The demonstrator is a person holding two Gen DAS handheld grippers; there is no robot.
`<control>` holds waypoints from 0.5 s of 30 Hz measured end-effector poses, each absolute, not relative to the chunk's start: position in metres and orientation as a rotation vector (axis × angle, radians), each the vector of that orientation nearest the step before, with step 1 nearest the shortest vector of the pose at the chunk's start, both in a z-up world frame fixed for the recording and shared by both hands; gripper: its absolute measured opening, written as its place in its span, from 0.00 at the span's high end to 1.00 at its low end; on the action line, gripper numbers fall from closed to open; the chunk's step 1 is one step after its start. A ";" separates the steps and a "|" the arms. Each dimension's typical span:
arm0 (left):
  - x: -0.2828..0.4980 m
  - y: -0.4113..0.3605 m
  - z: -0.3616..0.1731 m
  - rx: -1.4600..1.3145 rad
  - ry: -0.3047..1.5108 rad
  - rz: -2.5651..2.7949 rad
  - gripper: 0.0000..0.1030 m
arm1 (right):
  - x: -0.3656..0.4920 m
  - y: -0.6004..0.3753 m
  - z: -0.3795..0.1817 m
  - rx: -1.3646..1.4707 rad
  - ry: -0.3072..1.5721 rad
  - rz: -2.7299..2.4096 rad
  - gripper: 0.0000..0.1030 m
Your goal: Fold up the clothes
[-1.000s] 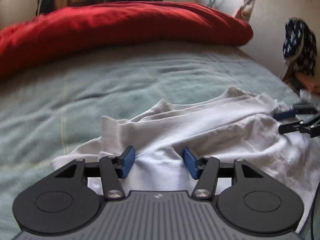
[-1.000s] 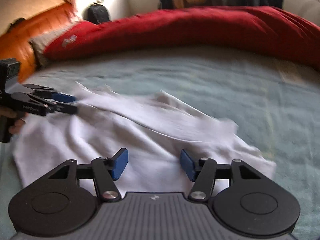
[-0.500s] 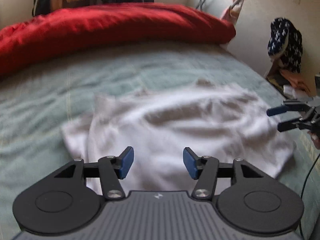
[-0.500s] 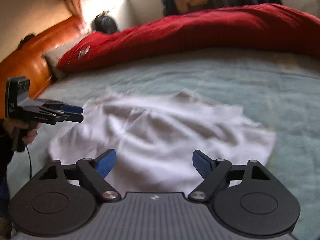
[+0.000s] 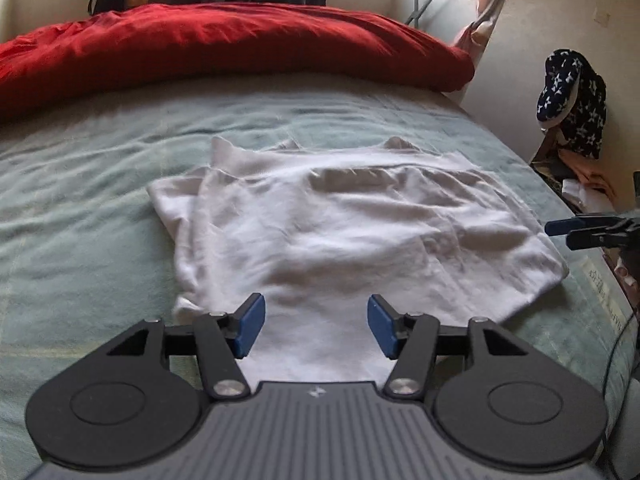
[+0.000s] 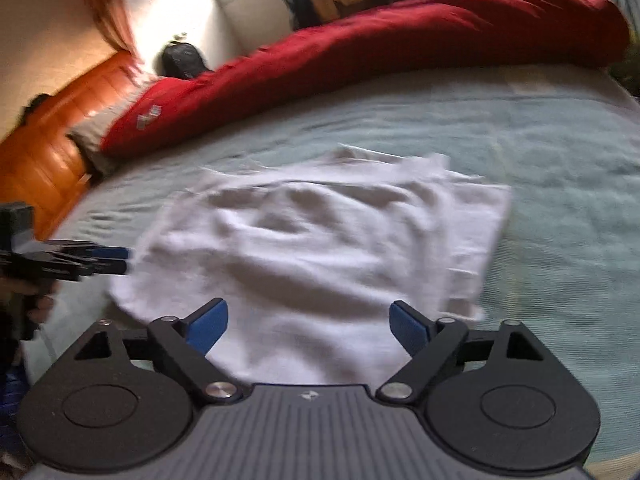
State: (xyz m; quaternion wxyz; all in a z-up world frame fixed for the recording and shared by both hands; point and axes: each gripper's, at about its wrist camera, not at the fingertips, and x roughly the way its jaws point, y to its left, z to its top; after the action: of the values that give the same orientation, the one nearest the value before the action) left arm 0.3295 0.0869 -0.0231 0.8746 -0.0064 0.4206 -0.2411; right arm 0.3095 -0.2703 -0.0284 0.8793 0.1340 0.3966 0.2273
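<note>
Left gripper (image 5: 316,330) spread, nothing between the pads, hovering over the near hem of the white shirt (image 5: 340,232). Shirt lying loosely folded and rumpled on the green bedspread (image 5: 80,208), red duvet (image 5: 224,44) bunched well behind. Right gripper (image 6: 308,326) spread wide, jaws just been opening, empty, above the same near edge. Best done now: smooth the wrinkles first, then pinch the two near corners evenly, lift together, lay the fold square onto the far edge, avoiding dragging the lower layer.
</note>
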 end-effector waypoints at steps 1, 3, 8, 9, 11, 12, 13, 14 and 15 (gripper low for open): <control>0.328 0.086 -0.027 -0.011 0.890 -0.491 0.45 | 0.307 -0.264 -0.028 0.279 0.826 0.488 0.08; 0.321 0.089 -0.037 -0.012 0.920 -0.473 0.45 | 0.302 -0.256 -0.033 0.273 0.845 0.494 0.08; 0.292 0.090 -0.039 0.072 0.892 -0.457 0.45 | 0.286 -0.251 -0.056 0.232 0.916 0.434 0.08; 0.283 0.085 -0.035 0.137 0.860 -0.458 0.45 | 0.279 -0.249 -0.054 0.207 0.898 0.437 0.08; 0.264 0.074 -0.028 0.266 0.794 -0.460 0.43 | 0.265 -0.241 -0.048 0.117 0.862 0.432 0.08; 0.255 0.068 -0.025 0.330 0.761 -0.461 0.40 | 0.258 -0.236 -0.044 0.066 0.842 0.428 0.06; 0.246 0.062 -0.023 0.399 0.728 -0.463 0.40 | 0.252 -0.229 -0.040 -0.001 0.826 0.423 0.04; 0.238 0.052 -0.025 0.490 0.703 -0.480 0.40 | 0.248 -0.220 -0.038 -0.078 0.815 0.418 0.03; 0.232 0.042 -0.027 0.567 0.686 -0.503 0.38 | 0.245 -0.211 -0.036 -0.152 0.809 0.415 0.02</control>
State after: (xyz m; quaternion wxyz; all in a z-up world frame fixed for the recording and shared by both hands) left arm 0.2318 0.0424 -0.0273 0.8722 0.2712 0.3281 -0.2408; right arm 0.2454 -0.2109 -0.0364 0.8958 -0.0734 0.3901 0.2000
